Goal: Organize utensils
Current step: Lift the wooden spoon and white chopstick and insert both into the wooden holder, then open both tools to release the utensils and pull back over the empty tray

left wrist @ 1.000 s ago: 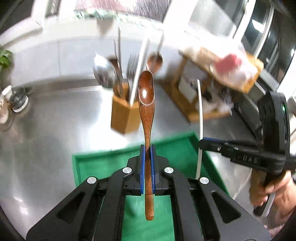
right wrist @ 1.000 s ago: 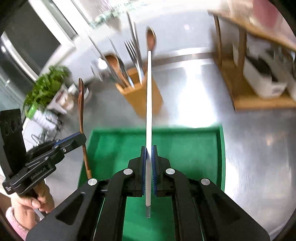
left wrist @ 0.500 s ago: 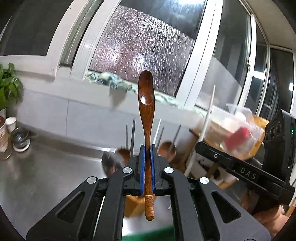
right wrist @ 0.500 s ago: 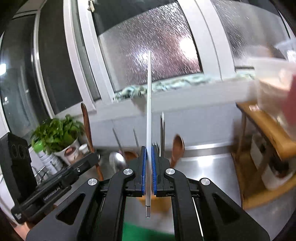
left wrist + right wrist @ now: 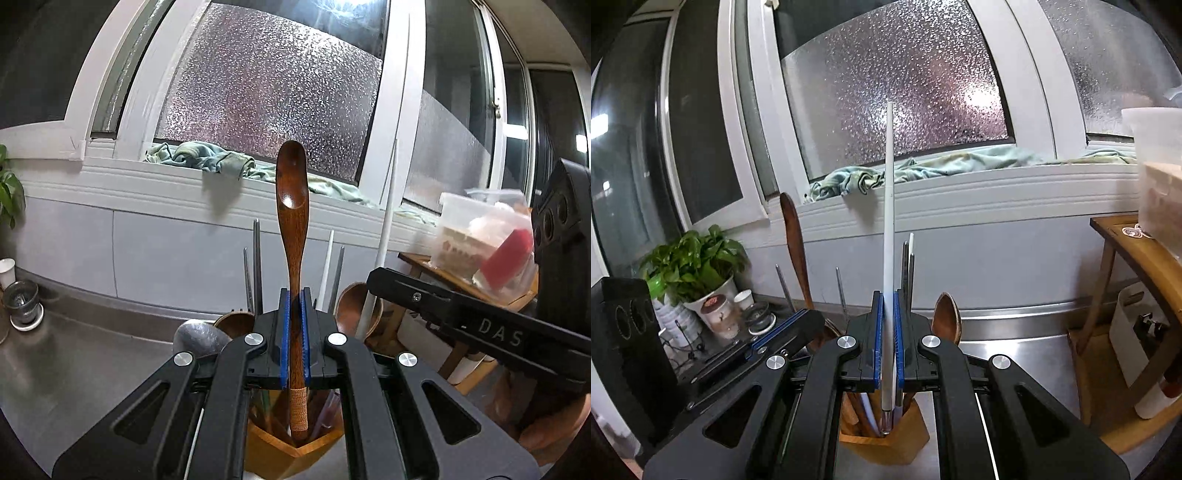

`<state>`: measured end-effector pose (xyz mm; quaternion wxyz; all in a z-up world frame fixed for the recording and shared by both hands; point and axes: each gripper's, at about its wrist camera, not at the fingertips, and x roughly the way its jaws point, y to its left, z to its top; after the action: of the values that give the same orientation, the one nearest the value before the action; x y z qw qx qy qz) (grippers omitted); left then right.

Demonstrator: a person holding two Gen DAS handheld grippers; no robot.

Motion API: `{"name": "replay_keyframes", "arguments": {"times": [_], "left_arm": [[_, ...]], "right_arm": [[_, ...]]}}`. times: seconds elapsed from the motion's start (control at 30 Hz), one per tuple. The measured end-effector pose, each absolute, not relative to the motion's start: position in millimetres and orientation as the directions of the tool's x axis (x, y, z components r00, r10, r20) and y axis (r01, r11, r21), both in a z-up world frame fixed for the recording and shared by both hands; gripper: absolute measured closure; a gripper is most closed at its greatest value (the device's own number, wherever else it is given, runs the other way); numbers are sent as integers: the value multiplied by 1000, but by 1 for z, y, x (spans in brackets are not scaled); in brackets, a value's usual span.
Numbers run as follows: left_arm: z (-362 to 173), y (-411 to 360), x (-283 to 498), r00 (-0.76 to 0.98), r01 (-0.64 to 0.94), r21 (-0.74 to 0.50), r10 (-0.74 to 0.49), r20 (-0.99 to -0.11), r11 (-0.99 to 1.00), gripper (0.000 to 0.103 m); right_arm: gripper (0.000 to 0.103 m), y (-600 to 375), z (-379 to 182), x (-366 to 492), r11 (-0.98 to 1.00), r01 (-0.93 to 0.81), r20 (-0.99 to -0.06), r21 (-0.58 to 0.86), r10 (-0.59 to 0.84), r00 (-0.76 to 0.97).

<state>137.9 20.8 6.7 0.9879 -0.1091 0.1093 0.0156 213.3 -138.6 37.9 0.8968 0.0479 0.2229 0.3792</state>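
1. Whereas a second earlier both utensils had hung over the green tray, the wooden spoon now stood upright with its wrapped handle end dipping into the wooden holder.
2. Likewise the white chopstick had come over the holder, its lower tip just inside the rim among the utensils already stored there.
3. The left tongs were closed on the spoon's handle; the right tongs were closed on the chopstick.
4. By my judgement, both pieces were lined up for release, so only lowering and letting go remained.
5. Around them, the steel counter and the cloth on the sill had come into view as the cameras tilted up.
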Motion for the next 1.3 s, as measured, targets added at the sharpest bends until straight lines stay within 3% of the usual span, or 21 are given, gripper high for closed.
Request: {"name": "replay_keyframes", "arguments": {"times": [0.4, 0.7, 1.07, 1.2, 1.23, 1.3], "left_arm": [[-28, 25, 124, 957, -27, -205, -34, -288, 978, 99], [-32, 28, 118, 946, -18, -211, -51, -319, 977, 98], [-40, 26, 104, 920, -38, -223, -53, -389, 974, 94], [-36, 28, 86, 908, -60, -231, -43, -417, 971, 73], [-34, 29, 80, 905, -64, -233, -42, -424, 970, 68], [-30, 29, 70, 898, -72, -231, -38, -438, 970, 60]], "right_arm": [[97, -140, 1, 207, 684, -689, -437, 240, 710, 553], [96, -138, -1, 198, 689, -697, -445, 200, 698, 562], [93, -147, -10, 185, 715, -680, -517, 163, 649, 558], [93, -164, -11, 177, 735, -660, -550, 158, 620, 559], [88, -171, -11, 174, 743, -648, -561, 165, 611, 558], [67, -186, -10, 167, 761, -624, -572, 178, 596, 564]]}}
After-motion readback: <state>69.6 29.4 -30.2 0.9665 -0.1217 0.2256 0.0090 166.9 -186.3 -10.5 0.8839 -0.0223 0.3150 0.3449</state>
